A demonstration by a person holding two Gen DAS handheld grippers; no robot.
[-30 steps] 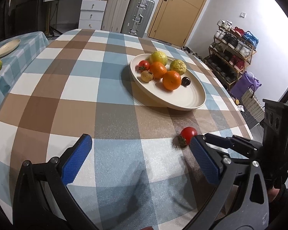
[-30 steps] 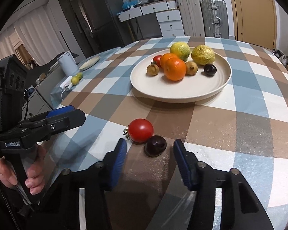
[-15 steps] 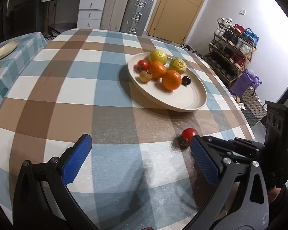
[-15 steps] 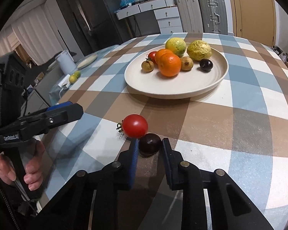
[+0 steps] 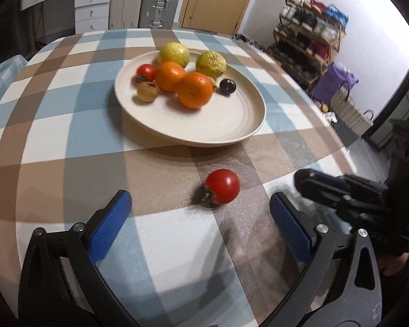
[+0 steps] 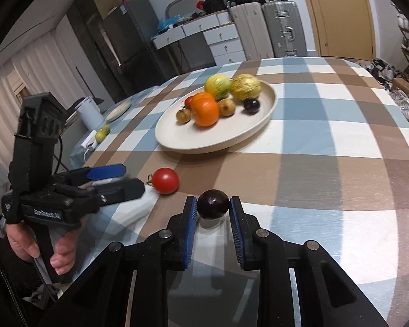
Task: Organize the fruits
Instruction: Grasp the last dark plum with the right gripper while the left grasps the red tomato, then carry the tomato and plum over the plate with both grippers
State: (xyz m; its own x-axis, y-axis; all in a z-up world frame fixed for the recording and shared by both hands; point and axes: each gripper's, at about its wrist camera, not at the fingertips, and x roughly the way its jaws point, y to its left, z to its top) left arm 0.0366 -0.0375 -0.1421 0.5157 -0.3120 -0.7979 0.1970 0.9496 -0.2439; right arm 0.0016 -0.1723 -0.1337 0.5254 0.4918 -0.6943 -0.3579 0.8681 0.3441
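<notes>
Raised off the checked tablecloth (image 6: pixel 327 169) since a second ago, my right gripper (image 6: pixel 214 209) clamps the dark plum (image 6: pixel 213 207) between its fingertips; my left gripper (image 5: pixel 200 214) gapes wide, the tomato (image 5: pixel 222 186) lying just ahead between its fingers.

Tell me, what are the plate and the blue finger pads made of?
Plate: probably ceramic or melamine, as it is cream, matte and has faint rings. Pads: likely rubber, given the blue, finely dimpled, dull surface. Neither is certain from looks alone.

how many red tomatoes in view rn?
2. One tomato lies loose on the tablecloth, ahead of the open left claw. The other sits on the plate, at the far left of the fruit pile. More could be hidden behind the oranges.
</notes>
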